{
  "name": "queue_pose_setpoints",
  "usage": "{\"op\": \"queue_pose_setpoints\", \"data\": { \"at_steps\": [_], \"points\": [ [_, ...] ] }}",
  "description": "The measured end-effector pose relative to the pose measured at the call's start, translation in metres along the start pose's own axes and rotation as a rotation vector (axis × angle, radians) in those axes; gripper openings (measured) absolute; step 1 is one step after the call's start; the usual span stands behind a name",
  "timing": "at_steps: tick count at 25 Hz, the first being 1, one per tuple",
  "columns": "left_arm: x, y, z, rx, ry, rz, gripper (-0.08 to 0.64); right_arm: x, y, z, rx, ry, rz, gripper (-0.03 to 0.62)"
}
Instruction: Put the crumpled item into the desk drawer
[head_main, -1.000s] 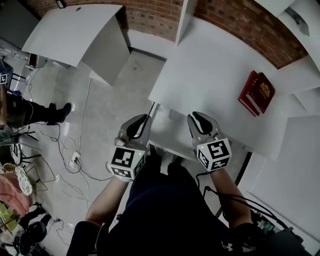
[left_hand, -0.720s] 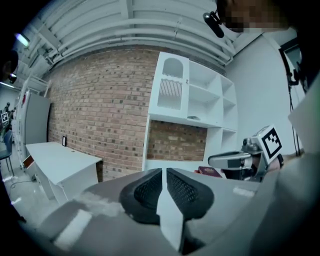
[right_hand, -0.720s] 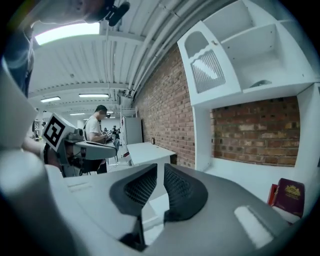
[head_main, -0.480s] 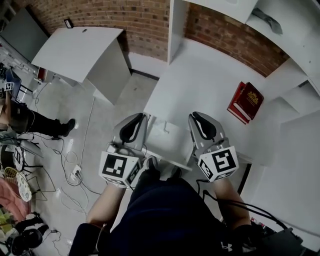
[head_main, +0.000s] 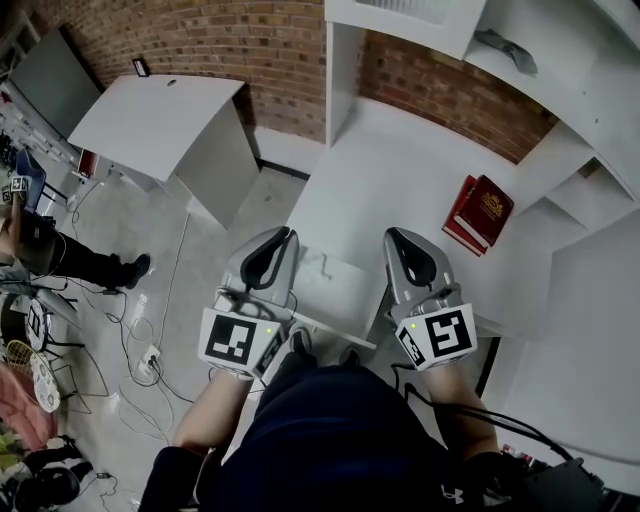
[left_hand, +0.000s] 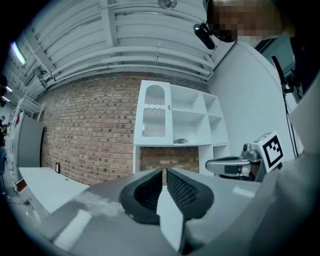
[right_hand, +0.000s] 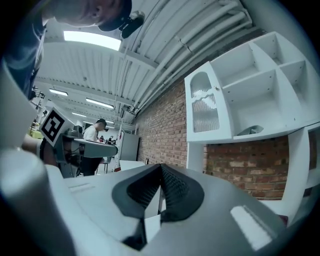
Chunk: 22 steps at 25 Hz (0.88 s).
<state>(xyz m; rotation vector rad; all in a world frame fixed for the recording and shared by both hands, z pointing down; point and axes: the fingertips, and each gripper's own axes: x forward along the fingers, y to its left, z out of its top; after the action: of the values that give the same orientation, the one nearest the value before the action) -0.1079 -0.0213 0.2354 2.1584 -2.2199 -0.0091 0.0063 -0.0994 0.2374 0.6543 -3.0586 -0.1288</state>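
A crumpled grey item (head_main: 505, 45) lies on a shelf of the white unit above the desk; it also shows in the left gripper view (left_hand: 181, 141) and the right gripper view (right_hand: 252, 131). The drawer front (head_main: 335, 290) with a small handle sits under the desk's front edge, between my two grippers. My left gripper (head_main: 283, 238) hovers at the desk's front left, jaws together and empty. My right gripper (head_main: 396, 240) is level with it on the right; its jaws have just been closing and now stand shut on nothing. Both point level toward the brick wall.
A red book (head_main: 478, 213) lies at the right of the white desk top (head_main: 400, 170). Another white table (head_main: 165, 110) stands at the left. Cables (head_main: 150, 335) trail on the floor, and people sit at the far left. Open shelves (left_hand: 192, 117) rise over the desk.
Both grippers have risen in front of the desk. The head view has tipped up, so the shelf with the crumpled item now shows more fully.
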Motion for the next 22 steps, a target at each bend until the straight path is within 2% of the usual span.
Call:
{"op": "queue_pose_setpoints", "data": {
  "at_steps": [22],
  "points": [
    [0.0068,0.0023,-0.0033,0.021,0.016,-0.004,0.031,0.0028,0.0014,0.0013,-0.004,-0.029,0.010,0.002]
  ]
}}
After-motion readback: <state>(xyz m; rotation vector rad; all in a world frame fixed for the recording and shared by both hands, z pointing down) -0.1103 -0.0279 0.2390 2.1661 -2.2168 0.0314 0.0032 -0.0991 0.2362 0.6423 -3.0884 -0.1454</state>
